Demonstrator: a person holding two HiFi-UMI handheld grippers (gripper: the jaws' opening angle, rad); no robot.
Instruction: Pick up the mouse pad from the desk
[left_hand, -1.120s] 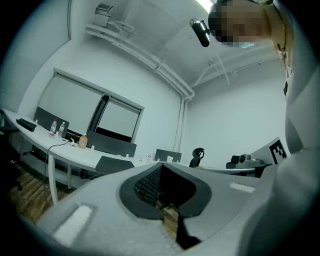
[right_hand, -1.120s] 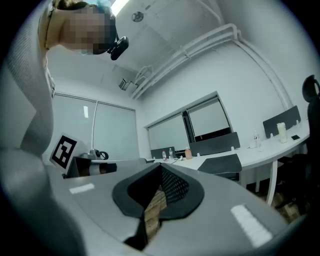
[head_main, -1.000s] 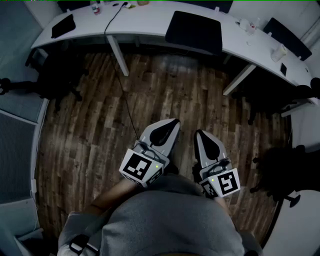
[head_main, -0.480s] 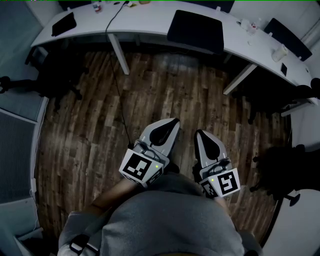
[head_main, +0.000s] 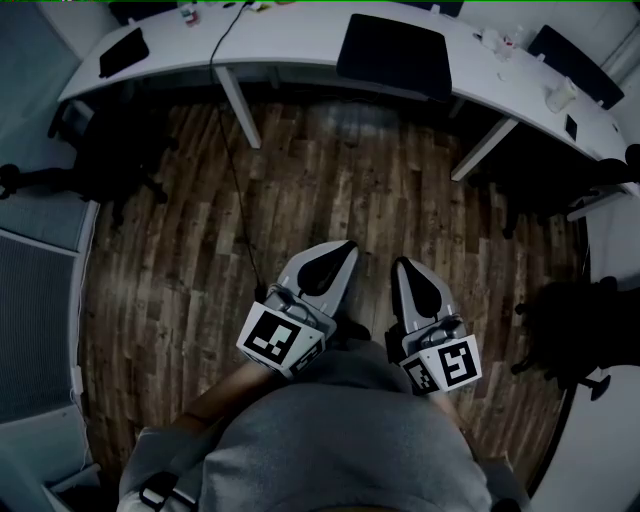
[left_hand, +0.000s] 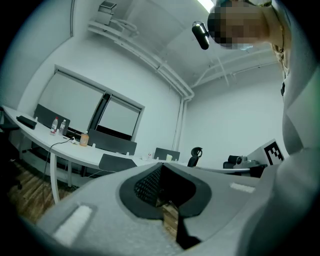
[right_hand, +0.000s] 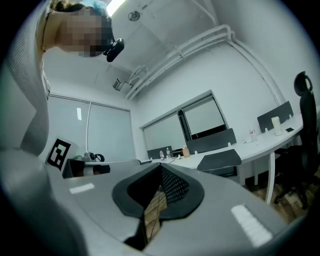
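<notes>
The black mouse pad (head_main: 392, 55) lies on the curved white desk (head_main: 300, 40) at the far side of the room, its front edge hanging over the desk's rim. It also shows as a dark slab in the left gripper view (left_hand: 116, 162) and in the right gripper view (right_hand: 220, 160). My left gripper (head_main: 346, 247) and right gripper (head_main: 402, 265) are held side by side close to the person's body, above the wooden floor and far from the pad. Both point level towards the desk. Each has its jaws shut with nothing between them, as seen on the left gripper (left_hand: 161, 166) and the right gripper (right_hand: 161, 169).
Another black pad (head_main: 124, 50) lies at the desk's left end and a dark one (head_main: 575, 52) at its right end. A cable (head_main: 235, 150) drops from the desk to the floor. White desk legs (head_main: 238, 105) stand ahead. Dark chairs (head_main: 575, 330) flank the floor.
The person and both grippers have edged slightly towards the desk. Both pairs of jaws stay shut and empty.
</notes>
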